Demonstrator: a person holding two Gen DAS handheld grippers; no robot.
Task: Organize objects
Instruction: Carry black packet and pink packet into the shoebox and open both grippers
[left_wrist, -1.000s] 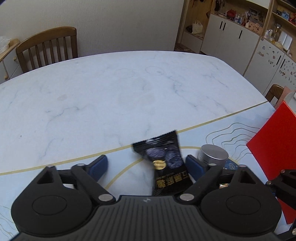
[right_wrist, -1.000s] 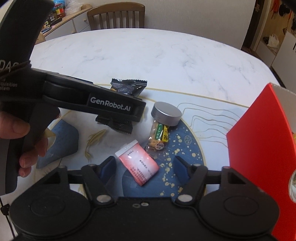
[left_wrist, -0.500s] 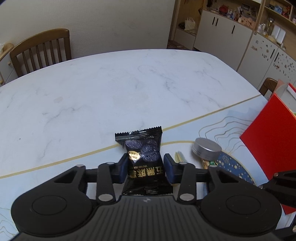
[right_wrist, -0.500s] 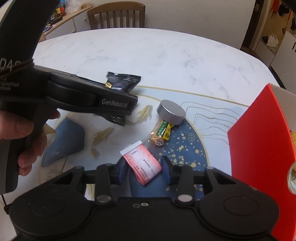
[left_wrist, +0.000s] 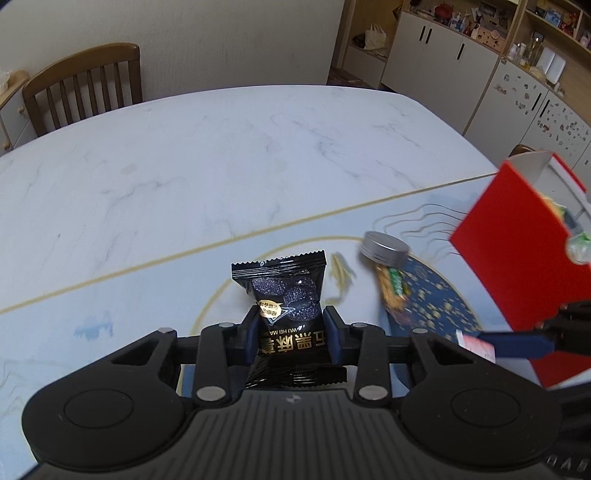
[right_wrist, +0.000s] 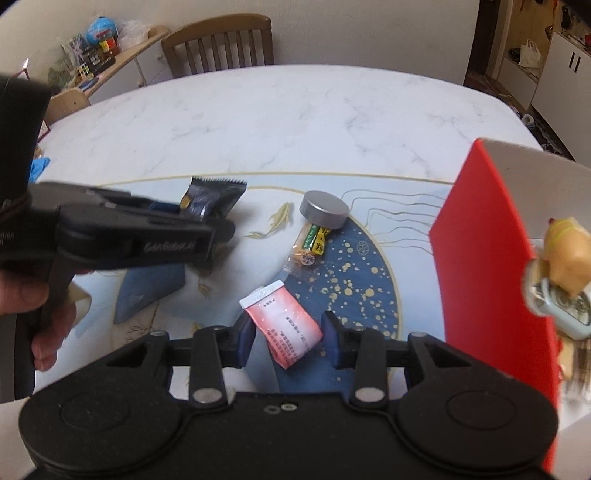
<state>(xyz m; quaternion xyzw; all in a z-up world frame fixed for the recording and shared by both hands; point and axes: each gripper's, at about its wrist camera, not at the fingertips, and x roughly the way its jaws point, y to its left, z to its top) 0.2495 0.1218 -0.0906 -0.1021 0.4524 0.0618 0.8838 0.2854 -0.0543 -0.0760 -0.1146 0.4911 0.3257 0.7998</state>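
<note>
My left gripper (left_wrist: 291, 338) is shut on a black snack packet (left_wrist: 286, 295) and holds it above the mat; it also shows in the right wrist view (right_wrist: 210, 195). My right gripper (right_wrist: 288, 339) is shut on a pink-and-white sachet (right_wrist: 284, 328) lifted off the mat. A grey round tin (right_wrist: 325, 210) and a clear yellow-green candy wrapper (right_wrist: 310, 247) lie on the patterned mat (right_wrist: 354, 273). A red open box (right_wrist: 487, 258) stands at the right, holding small items.
The white marble table (left_wrist: 221, 155) stretches beyond the mat. A wooden chair (left_wrist: 81, 88) stands at the far edge. White cabinets (left_wrist: 443, 48) line the room at the back right. A small yellow figure (right_wrist: 565, 254) sits at the box's edge.
Both grippers closed, the left on the black packet and the right on the pink sachet, and both lifted their items off the mat.
</note>
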